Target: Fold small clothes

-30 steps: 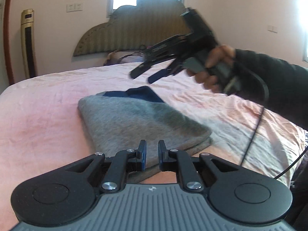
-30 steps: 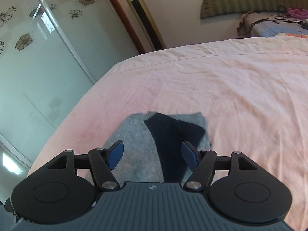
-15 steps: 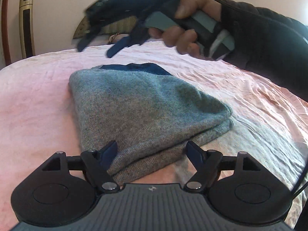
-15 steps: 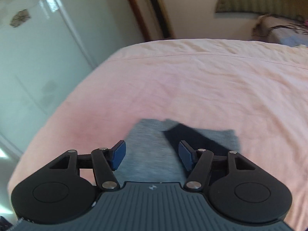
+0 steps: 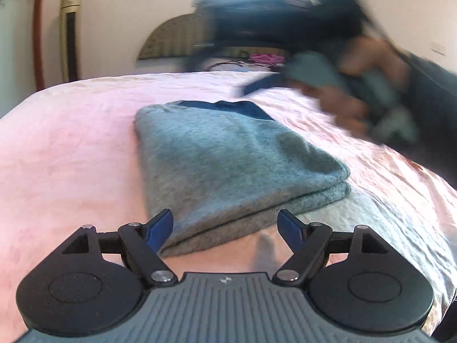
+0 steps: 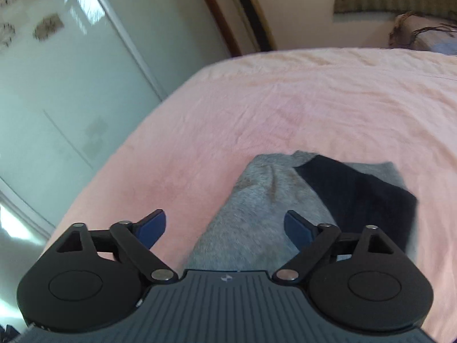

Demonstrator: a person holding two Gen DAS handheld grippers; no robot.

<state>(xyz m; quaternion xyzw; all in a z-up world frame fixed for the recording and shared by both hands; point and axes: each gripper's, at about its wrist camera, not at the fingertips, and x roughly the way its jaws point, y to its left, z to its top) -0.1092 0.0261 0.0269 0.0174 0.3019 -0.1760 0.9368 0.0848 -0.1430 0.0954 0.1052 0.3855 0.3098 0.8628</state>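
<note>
Grey sweater [image 5: 228, 165] lies folded on the pink bed [image 5: 71, 148], so with the left tool [image 5: 225, 230] open and empty and the right tool [image 6: 225, 227] opening above it, only a final tidy or setting-aside seems left.

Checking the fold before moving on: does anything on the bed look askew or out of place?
Mostly tidy. The grey garment lies folded on the pink bedsheet, but a dark blue part sticks out at its far end, uncovered, so the fold looks uneven there.
</note>
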